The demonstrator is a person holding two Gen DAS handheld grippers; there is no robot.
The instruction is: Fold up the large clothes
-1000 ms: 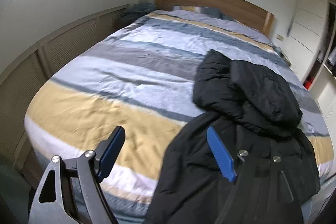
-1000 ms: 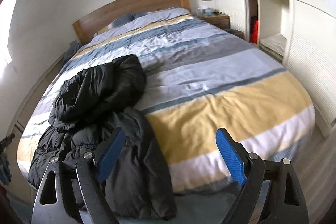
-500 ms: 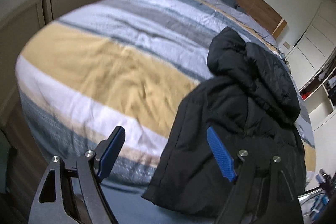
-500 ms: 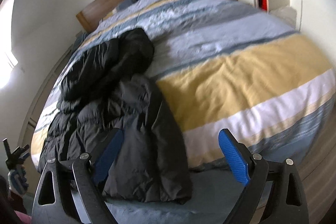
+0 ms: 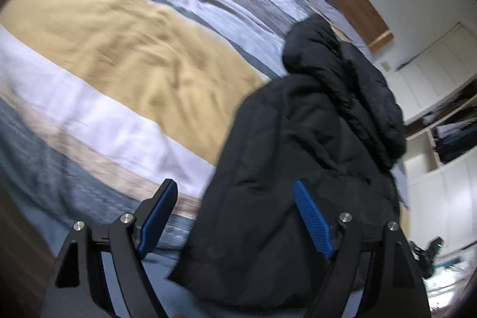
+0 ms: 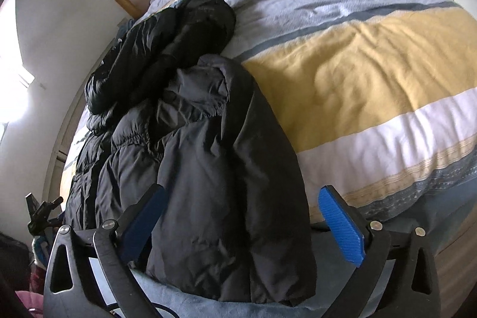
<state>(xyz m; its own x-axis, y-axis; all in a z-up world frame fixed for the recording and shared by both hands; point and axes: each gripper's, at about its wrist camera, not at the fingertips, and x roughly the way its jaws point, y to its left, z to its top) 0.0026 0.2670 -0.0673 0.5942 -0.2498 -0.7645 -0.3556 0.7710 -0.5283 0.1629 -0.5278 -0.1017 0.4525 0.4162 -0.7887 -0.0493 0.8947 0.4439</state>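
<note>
Gaping wide, the left gripper and right gripper both hold nothing, poised over the black puffer jacket, which lies crumpled on the striped duvet, its hem overhanging the bed's foot.

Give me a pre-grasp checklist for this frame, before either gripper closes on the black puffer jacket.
1. Left gripper open and empty: ok.
2. Right gripper open and empty: ok.
3. Black puffer jacket within both views: ok, its hem hangs over the foot edge of the bed, in front of both grippers.
4. Jacket laid flat for folding: not ok, the upper part is bunched in a heap toward the headboard.
5. Free room on the striped duvet beside the jacket: ok.
6. Sleeves and zipper located: cannot tell, the folds hide them.
7. Left view sharp enough to aim: not ok, motion blur.
</note>
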